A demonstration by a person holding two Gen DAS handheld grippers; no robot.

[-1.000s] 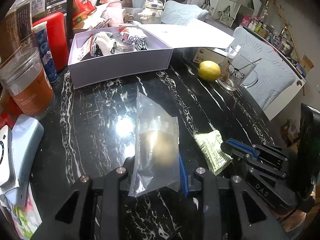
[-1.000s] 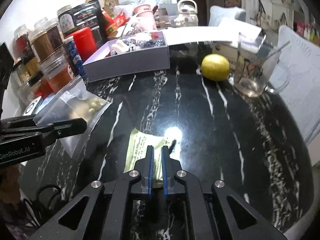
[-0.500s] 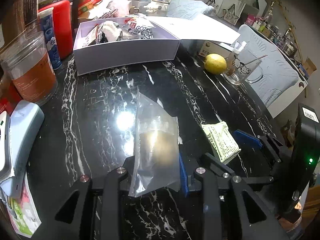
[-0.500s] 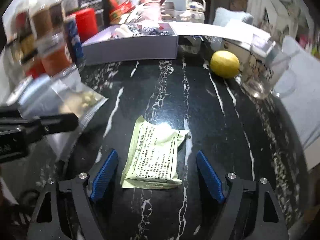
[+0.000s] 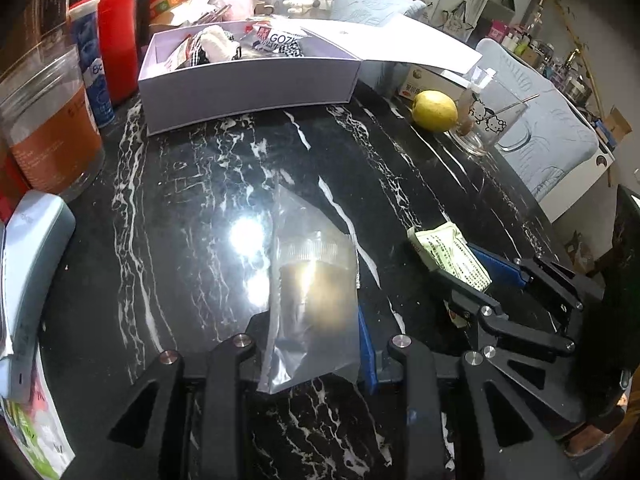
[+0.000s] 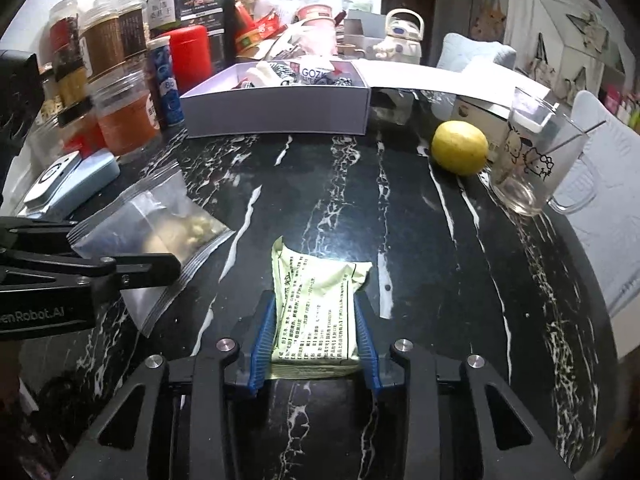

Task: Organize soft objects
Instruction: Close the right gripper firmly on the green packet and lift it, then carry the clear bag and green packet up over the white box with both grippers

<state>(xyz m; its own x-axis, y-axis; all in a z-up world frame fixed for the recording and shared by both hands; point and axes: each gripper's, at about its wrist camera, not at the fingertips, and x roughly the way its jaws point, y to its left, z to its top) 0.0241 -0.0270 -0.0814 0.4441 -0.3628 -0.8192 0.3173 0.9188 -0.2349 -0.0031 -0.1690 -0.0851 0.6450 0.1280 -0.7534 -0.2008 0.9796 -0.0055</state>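
Near the front edge of the black marble-patterned tabletop (image 6: 400, 208), well short of the open white cardboard box (image 6: 280, 114), the right gripper (image 6: 316, 340) is sitting with its blue-padded jaws against both long sides of a pale green foil sachet (image 6: 316, 308) printed with rows of small dark Chinese characters too fine to read; its jaws have just been closing, and the sachet is lying flat on the tabletop between them; to the left of it, also nearer than the box, the left gripper (image 5: 316, 344) is clenching a clear zip-top plastic bag (image 5: 312, 300) with small pale lumps inside, the bag sticking forward above the tabletop; the black body of the left gripper is showing white lettering ending "Robot.AI" in the right wrist view; inside the box, soft packets are lying heaped, one silver wrapper (image 6: 316, 74) reading "GOZK"; to the right of the box a yellow lemon (image 6: 460, 148) is resting just beside a clear glass mug (image 6: 536, 160) printed with Hello Kitty figures; left of the box a blue tube (image 6: 164, 88) marked "8c" is standing beside a red cylindrical can (image 6: 192, 56) and clear plastic jars with orange contents (image 6: 124, 116); behind the box a white teapot-shaped figure (image 6: 400, 36) is standing.
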